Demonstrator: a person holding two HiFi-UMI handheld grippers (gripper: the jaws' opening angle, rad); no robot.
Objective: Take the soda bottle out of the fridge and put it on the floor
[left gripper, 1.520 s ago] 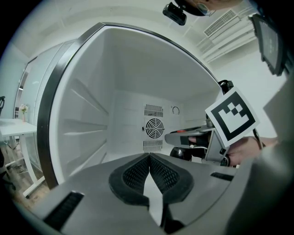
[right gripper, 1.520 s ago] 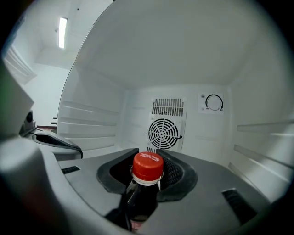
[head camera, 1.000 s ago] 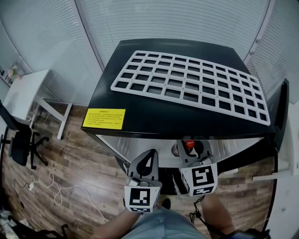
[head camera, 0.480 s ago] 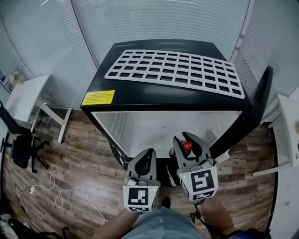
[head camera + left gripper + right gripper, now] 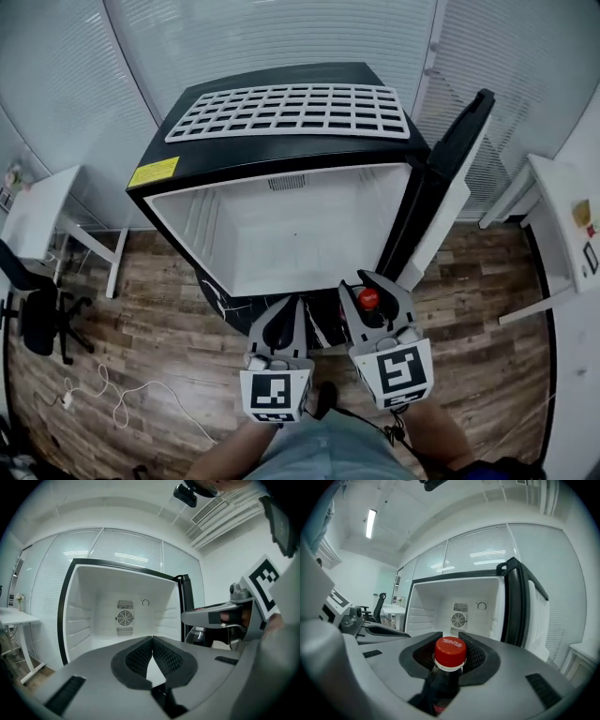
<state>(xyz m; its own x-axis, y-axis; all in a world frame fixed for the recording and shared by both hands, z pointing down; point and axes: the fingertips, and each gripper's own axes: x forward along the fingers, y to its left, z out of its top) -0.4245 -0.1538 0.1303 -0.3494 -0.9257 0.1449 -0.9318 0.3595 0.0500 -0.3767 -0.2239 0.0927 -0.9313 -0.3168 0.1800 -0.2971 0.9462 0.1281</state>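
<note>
The soda bottle (image 5: 449, 654) is outside the fridge (image 5: 281, 234), in front of its open mouth and nearer the person than the cabinet's front edge. It sits in the right gripper (image 5: 367, 286), whose ribbed pads pinch the neck from either side just under the red cap (image 5: 367, 299). The bottle's long axis runs up and down. The cap stands above the jaws, the dark body hangs below them, and the gripper itself points roughly level toward the fridge. What the coming move turns on, then, is that the floor (image 5: 169, 328) lies straight beneath the bottle's base, in front of the fridge, so the way to go looks like downward along the bottle's own axis rather than forward. How far the base is above the boards cannot be read. The left gripper (image 5: 152, 638) hangs just beside the right one, on the side away from the fridge door (image 5: 441, 187). Its jaws are pressed together with nothing between them, so the right hand alone bears the load. By count there is one bottle with one cap, two grippers, and one fridge with one door swung open. One white grid rack (image 5: 291, 111) lies on the fridge's top. No second bottle shows inside.
</note>
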